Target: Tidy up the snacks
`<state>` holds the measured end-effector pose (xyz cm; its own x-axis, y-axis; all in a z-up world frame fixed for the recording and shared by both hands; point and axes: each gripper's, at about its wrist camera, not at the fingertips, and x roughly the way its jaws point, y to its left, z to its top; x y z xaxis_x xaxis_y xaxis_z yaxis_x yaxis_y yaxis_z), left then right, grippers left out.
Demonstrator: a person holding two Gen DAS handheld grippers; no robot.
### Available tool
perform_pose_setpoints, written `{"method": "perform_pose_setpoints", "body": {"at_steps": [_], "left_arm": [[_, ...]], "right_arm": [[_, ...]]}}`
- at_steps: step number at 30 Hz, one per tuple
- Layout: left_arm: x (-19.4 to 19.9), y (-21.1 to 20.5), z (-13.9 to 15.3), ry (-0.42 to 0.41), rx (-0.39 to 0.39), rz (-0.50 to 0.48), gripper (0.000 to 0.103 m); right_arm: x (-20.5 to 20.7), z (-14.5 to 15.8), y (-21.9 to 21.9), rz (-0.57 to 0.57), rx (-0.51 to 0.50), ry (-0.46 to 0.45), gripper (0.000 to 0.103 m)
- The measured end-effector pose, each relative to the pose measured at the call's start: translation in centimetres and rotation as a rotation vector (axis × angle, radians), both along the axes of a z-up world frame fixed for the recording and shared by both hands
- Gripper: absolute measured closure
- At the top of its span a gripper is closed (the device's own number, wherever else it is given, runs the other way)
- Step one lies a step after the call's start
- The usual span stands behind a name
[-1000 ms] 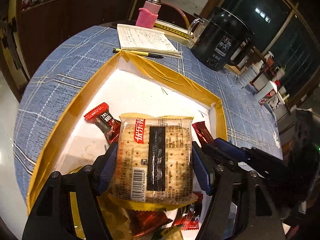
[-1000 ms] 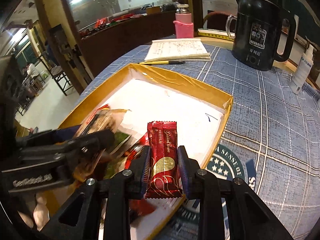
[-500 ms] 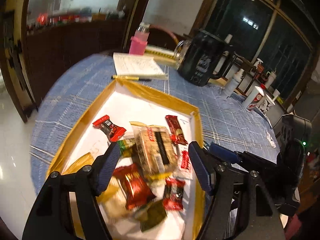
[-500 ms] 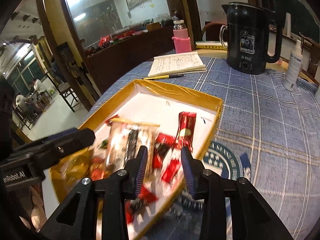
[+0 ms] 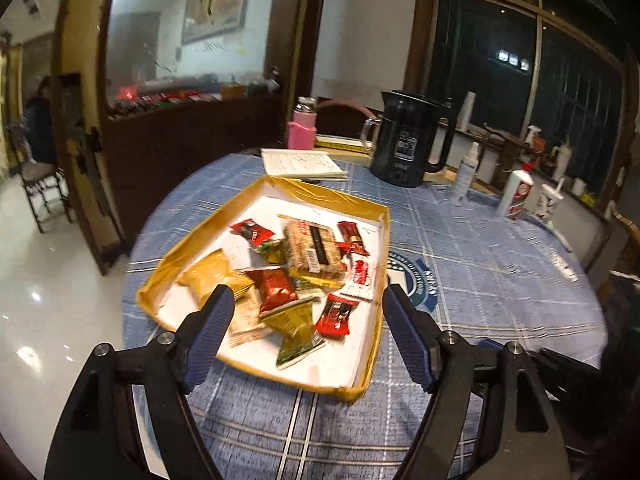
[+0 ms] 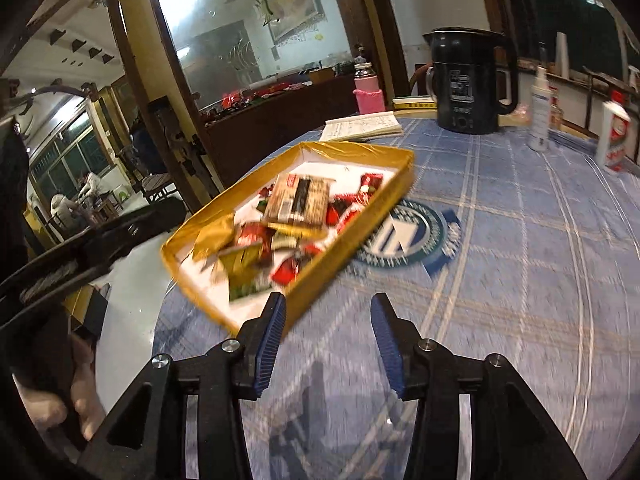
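A gold-rimmed shallow box [image 5: 362,208] with a white floor sits on the blue checked tablecloth. It holds several snack packs: a cracker pack [image 5: 314,249] in the middle, red bars, a red pouch [image 5: 274,288] and gold pouches. My left gripper [image 5: 306,334] is open and empty, held above the box's near edge. The box also shows in the right wrist view [image 6: 360,151] with the cracker pack [image 6: 300,200] on top. My right gripper [image 6: 326,322] is open and empty over the cloth, just right of the box's near corner.
A black kettle [image 5: 410,148], an open notebook [image 5: 302,163], a pink-sleeved bottle [image 5: 303,130], a spray bottle [image 5: 466,174] and a white-and-red bottle [image 5: 518,194] stand beyond the box. A round blue logo [image 6: 404,234] marks the cloth. The left gripper's arm [image 6: 84,248] reaches in at the left.
Both grippers opened and let go: the cracker pack and the red bar now lie in the box. Both grippers have pulled back and up from it.
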<state>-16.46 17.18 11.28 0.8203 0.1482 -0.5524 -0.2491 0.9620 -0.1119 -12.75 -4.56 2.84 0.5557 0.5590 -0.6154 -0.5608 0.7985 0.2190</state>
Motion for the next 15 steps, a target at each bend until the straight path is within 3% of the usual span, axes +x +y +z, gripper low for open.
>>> {"method": "perform_pose_setpoints", "body": {"at_steps": [7, 15], "left_arm": [[-3.4, -4.1, 1.0, -0.03, 0.099, -0.008, 0.019], [-5.8, -7.2, 1.1, -0.017, 0.194, -0.04, 0.019]], "right_arm": [[-3.8, 0.0, -3.4, -0.068, 0.088, 0.01, 0.054], [-7.4, 0.1, -3.3, -0.065, 0.06, -0.058, 0.05]]}}
